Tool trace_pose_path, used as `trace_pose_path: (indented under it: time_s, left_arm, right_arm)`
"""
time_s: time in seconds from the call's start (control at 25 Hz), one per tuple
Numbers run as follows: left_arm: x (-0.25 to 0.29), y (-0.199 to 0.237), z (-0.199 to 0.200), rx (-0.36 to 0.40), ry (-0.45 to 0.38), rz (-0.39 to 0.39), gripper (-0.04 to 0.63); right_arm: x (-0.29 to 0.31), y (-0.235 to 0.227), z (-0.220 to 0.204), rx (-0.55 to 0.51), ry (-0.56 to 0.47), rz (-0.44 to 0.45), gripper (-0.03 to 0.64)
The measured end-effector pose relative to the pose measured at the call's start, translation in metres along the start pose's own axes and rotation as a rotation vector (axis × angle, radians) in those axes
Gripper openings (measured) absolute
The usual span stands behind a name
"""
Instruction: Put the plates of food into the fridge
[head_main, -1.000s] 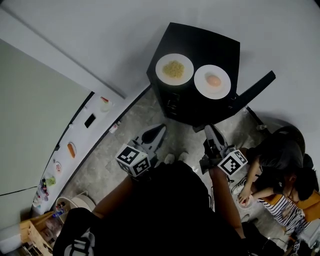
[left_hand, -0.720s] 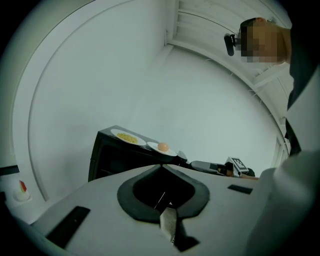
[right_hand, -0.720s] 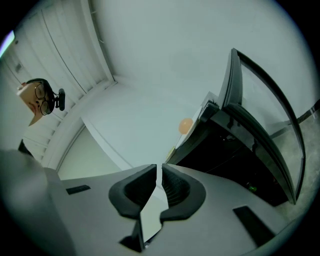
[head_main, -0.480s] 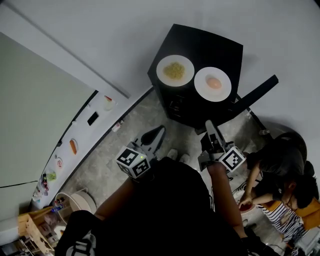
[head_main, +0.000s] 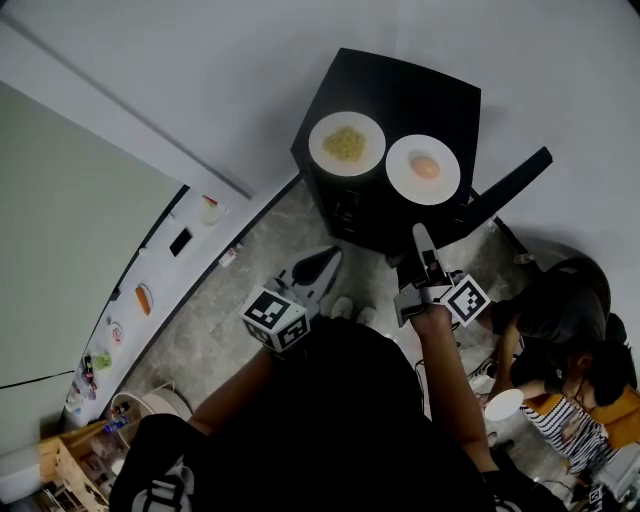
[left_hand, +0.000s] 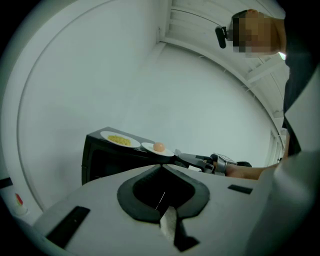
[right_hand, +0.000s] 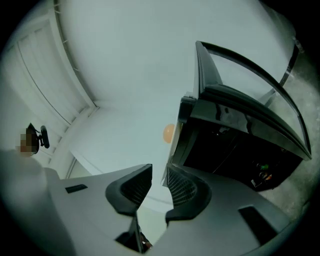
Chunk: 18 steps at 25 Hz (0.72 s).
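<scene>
Forward has come the right claw (head_main: 420, 238), its tip now nearer the front of the black bench (head_main: 400, 90) than a second ago. The left claw (head_main: 322, 265) has shifted only a little and hangs over the mottled grey floor (head_main: 220, 335), short of the bench. Both plates sit side by side on the bench top, with neither claw touching them: the plate of yellow food (head_main: 322, 155) on the left and the plate with the orange lump (head_main: 405, 182) just beside it on the right, close to the bench's front edge. The left gripper view shows the left claw's jaws pressed together with nothing between them. The right gripper view shows the right claw's jaws a narrow gap apart and empty, pointing at the bench's corner. A seated person (head_main: 560, 330) is at the right, well apart from the plates.
</scene>
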<state>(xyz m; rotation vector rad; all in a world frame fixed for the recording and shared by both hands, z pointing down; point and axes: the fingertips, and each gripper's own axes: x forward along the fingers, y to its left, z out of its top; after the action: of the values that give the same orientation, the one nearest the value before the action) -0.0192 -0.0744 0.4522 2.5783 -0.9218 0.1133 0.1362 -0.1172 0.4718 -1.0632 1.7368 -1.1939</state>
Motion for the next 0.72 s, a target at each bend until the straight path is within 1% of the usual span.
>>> trace_pose_path:
  time_s: [0.08,0.16,0.36,0.56,0.72]
  left_arm:
    - [0.003,-0.004,-0.001,0.043,0.017,-0.014,0.024]
    - [0.005,-0.005,-0.004,0.065,0.033,-0.029,0.025]
    - [0.008,0.003,-0.002,0.065,0.032,-0.034,0.023]
    - [0.013,0.012,0.002,0.069,0.030,-0.035,0.024]
    - [0.019,0.018,0.005,0.062,0.035,-0.044,0.024]
  right_arm:
    - [0.003,-0.005,0.000,0.024,-0.010,-0.010,0.092]
    - [0.006,-0.008,-0.001,0.038,-0.014,-0.017,0.095]
    - [0.014,-0.014,0.003,0.050,-0.032,-0.025,0.101]
    - [0.022,-0.020,0.008,0.092,-0.066,-0.042,0.104]
    - [0.028,-0.021,0.016,0.098,-0.086,-0.047,0.107]
